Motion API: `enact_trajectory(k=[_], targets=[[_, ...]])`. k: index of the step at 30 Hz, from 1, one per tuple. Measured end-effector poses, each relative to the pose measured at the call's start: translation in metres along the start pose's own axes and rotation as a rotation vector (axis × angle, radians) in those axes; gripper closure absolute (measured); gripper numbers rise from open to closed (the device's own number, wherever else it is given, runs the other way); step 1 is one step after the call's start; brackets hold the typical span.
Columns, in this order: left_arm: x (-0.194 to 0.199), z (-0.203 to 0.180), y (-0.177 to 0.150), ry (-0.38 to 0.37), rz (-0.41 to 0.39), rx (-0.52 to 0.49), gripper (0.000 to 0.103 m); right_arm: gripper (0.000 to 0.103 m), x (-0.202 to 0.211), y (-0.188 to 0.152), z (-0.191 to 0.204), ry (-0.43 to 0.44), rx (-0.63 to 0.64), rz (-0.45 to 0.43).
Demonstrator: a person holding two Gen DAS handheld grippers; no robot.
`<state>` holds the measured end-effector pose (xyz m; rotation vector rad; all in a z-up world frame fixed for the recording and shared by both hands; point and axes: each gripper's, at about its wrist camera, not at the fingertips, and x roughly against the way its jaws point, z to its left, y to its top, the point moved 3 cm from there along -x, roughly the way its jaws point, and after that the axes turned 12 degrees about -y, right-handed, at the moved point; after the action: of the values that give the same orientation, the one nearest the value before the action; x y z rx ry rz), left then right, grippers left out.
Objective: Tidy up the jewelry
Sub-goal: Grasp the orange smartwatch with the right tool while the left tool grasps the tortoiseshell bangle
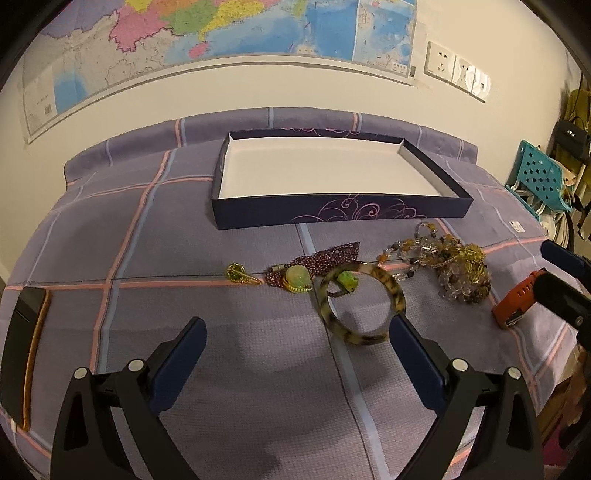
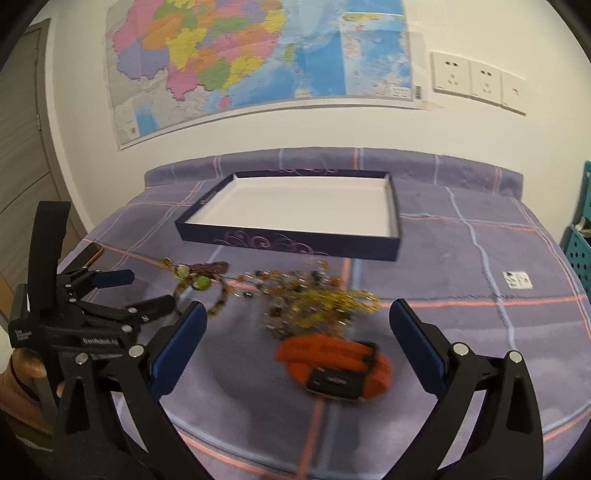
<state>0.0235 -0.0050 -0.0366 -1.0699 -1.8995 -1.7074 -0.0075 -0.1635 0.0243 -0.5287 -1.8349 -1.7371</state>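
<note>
- Left wrist view, setting: purple plaid cloth [image 1: 229, 369] covers the work surface; behind it, a pale wall carries a map [image 1: 221, 33] and wall sockets [image 1: 456, 72].
- Left gripper [image 1: 297, 334]: fingers spread wide, nothing between them. The right-hand pad tip sits just beside the tortoiseshell bangle [image 1: 360, 302]; contact cannot be confirmed.
- Jewelry lies in a row on the cloth, in front of the dark box tray [image 1: 343, 212], whose white interior holds nothing. Left to right: a small green bead pendant [image 1: 236, 274], a garnet bead strand [image 1: 328, 256] with a pale green stone [image 1: 298, 277] on it, the bangle with a green charm [image 1: 349, 280] on its rim, then a tangled heap of amber and clear bead necklaces [image 1: 447, 266].
- An orange watch [image 1: 515, 302] lies at the far right, partly hidden by the right gripper [image 1: 565, 273].
- A black phone [image 1: 22, 350] lies at the left edge.
- Right wrist view, setting: same cloth [image 2: 461, 295], map [image 2: 258, 55] and box tray [image 2: 288, 242]; the frame is motion-blurred.
- Right gripper [image 2: 297, 334]: fingers spread wide, empty, hovering above the orange watch [image 2: 334, 363], which lies between them on the cloth.
- Bead necklaces [image 2: 314, 299] sit just beyond the watch; the bangle [image 2: 218, 299] lies further left.
- Left gripper [image 2: 125, 291] appears at the left, fingers parted, level and pointing toward the bangle.
</note>
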Motion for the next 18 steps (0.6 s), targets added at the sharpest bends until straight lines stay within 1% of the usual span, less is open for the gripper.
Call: enact_trajectory(k=[2, 4, 7, 10, 12, 13, 14, 15, 16, 17, 18], targets=[[0.000, -0.002, 0.000, -0.005, 0.000, -0.008, 0.008, 0.006, 0.001, -0.004, -0.009, -0.009, -0.007, 0.010], [-0.001, -0.005, 0.000, -0.012, 0.002, -0.020, 0.011, 0.006, 0.003, -0.008, -0.017, -0.017, -0.012, 0.020], [-0.004, -0.008, -0.001, -0.028, 0.013, -0.026, 0.012, 0.006, 0.004, -0.016, -0.024, -0.032, -0.002, 0.034], [-0.007, -0.009, -0.001, -0.040, 0.023, -0.037, 0.015, 0.007, 0.002, -0.025, -0.027, -0.029, 0.007, 0.057], [-0.009, -0.009, 0.000, -0.051, 0.031, -0.042, 0.017, 0.012, 0.000, -0.031, -0.028, -0.019, 0.007, 0.074], [-0.009, -0.009, 0.000, -0.055, 0.034, -0.042, 0.018, 0.014, -0.002, -0.033, -0.029, -0.012, 0.004, 0.081], [-0.010, -0.009, 0.000, -0.060, 0.038, -0.042, 0.019, 0.018, -0.004, -0.034, -0.029, -0.004, -0.002, 0.088], [-0.011, -0.009, 0.000, -0.063, 0.041, -0.043, 0.023, 0.023, -0.005, -0.035, -0.031, 0.003, -0.009, 0.094], [-0.012, -0.008, 0.001, -0.068, 0.047, -0.042, 0.027, 0.026, -0.006, -0.036, -0.033, 0.015, -0.019, 0.102], [-0.014, -0.008, 0.001, -0.075, 0.055, -0.039, 0.029, 0.031, -0.007, -0.036, -0.034, 0.022, -0.025, 0.104], [-0.014, -0.007, 0.001, -0.085, 0.058, -0.034, 0.030, 0.031, -0.007, -0.035, -0.035, 0.027, -0.034, 0.106]])
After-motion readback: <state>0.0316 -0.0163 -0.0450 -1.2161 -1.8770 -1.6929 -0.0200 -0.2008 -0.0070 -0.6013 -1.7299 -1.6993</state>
